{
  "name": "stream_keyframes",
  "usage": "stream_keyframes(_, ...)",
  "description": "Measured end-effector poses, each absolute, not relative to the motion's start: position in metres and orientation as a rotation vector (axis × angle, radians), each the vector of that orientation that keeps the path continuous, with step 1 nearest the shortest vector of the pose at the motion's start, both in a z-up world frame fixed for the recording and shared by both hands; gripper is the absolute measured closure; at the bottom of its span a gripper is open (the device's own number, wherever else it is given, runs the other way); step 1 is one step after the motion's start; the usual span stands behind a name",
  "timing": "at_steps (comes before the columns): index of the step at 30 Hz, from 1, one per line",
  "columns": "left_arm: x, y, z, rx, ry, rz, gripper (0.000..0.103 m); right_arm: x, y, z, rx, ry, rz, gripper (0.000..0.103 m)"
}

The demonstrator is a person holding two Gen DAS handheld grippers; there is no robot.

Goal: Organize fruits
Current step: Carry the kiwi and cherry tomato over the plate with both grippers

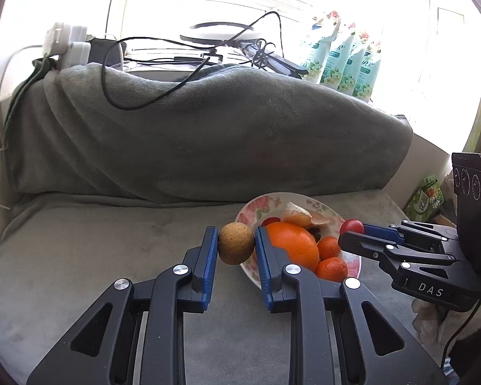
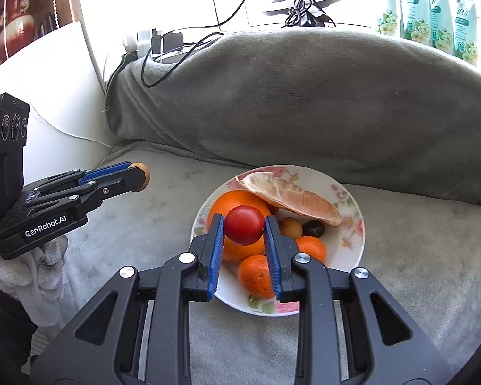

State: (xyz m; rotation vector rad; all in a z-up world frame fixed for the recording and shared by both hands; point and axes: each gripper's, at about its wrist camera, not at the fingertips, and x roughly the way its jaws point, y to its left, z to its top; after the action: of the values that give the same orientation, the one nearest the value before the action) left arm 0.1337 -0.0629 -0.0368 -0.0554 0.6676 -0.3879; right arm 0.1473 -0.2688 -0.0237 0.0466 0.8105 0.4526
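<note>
**A:** ok so nearest first: the left tool (image 1: 236, 245) is clamped on a small brown round fruit (image 1: 236, 243), held just off the near-left rim of the flowered bowl (image 2: 352, 234). The right tool (image 2: 244, 229) is pinching a red cherry tomato (image 2: 244, 229) right above the bowl.

**B:** what's actually in the bowl?

**A:** a big orange (image 2: 231, 205), two mandarins (image 2: 256, 276), a second little brown fruit (image 2: 291, 227), a dark one (image 2: 313, 227) beside it, and a pale citrus wedge (image 2: 291, 197) leaning across the back. The bowl sits on a grey sofa seat (image 2: 150, 192).

**B:** do both cams show all that?

**A:** nope. The right cam looks down into it; the left cam sees it side-on, with the orange hiding the small brown one. Behind it is a grey blanket (image 1: 208, 122), black cables (image 1: 144, 96), and floral packs (image 1: 343, 61) at the window.
</note>
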Motion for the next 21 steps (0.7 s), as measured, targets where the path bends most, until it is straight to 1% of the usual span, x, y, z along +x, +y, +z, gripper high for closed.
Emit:
stream_keyframes(9, 0.155, -0.094, -0.039, -0.029, 0.683, -0.417, 0.081, 0.16, -0.294, -0.035, 0.074, 0.828, 0.413, 0.077)
stream_keyframes(21, 0.184, -0.106, -0.051, -0.035, 0.725, -0.424, 0.081, 0.171, -0.299, -0.044, 0.083, 0.84, 0.426, 0.077)
